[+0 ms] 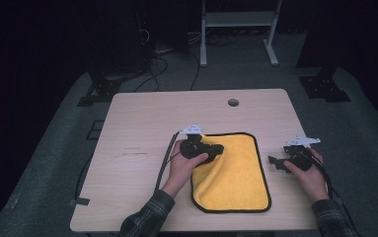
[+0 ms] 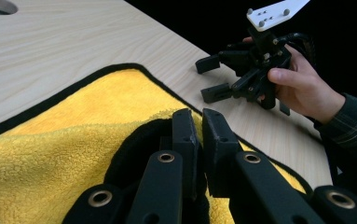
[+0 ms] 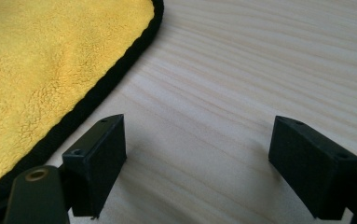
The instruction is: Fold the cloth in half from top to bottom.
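STEP: fold cloth | left gripper (image 1: 217,148): jaws clamped on lifted left edge of yellow cloth (image 1: 236,173) | right gripper (image 1: 274,161): jaws apart, over bare table (image 1: 137,128), just right of cloth | cloth: flat, long axis near-far | nearer: left.

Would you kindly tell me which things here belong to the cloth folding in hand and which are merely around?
In use:
- yellow fleecy cloth with black edging
- left gripper, shut on a lifted cloth edge
- right gripper, open over bare wood

Merely around:
- pale wooden table with its round hole
- white metal frame behind
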Available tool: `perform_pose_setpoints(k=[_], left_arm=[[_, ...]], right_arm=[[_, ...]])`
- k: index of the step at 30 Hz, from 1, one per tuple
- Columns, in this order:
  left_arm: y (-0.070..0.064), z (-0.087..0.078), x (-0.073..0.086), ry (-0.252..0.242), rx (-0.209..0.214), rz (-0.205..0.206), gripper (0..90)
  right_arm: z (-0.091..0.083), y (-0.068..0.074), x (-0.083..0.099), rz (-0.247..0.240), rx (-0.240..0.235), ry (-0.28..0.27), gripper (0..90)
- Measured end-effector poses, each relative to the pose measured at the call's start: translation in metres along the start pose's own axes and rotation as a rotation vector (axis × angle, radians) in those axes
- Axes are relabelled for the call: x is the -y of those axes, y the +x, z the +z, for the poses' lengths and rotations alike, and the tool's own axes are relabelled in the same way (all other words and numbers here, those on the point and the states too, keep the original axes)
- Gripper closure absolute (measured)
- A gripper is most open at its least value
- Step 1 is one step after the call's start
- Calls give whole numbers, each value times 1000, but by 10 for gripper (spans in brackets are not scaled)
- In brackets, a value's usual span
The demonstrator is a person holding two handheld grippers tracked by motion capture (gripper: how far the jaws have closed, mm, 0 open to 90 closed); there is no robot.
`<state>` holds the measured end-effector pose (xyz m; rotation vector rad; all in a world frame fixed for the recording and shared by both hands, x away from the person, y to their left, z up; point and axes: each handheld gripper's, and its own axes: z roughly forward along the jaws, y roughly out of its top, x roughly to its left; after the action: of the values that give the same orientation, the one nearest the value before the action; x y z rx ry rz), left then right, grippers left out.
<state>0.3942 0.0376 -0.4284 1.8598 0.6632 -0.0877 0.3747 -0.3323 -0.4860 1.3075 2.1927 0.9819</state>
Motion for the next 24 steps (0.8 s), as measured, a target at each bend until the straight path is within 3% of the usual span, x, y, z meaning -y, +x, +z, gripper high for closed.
perform_pose_setpoints(k=[14, 24], left_arm=[[-7, 42, -4, 1, 72, -27, 837], [-13, 67, -6, 21, 81, -16, 837]], right_arm=[[0, 0, 0, -1, 1, -1, 176], [0, 0, 0, -2, 0, 0, 175]])
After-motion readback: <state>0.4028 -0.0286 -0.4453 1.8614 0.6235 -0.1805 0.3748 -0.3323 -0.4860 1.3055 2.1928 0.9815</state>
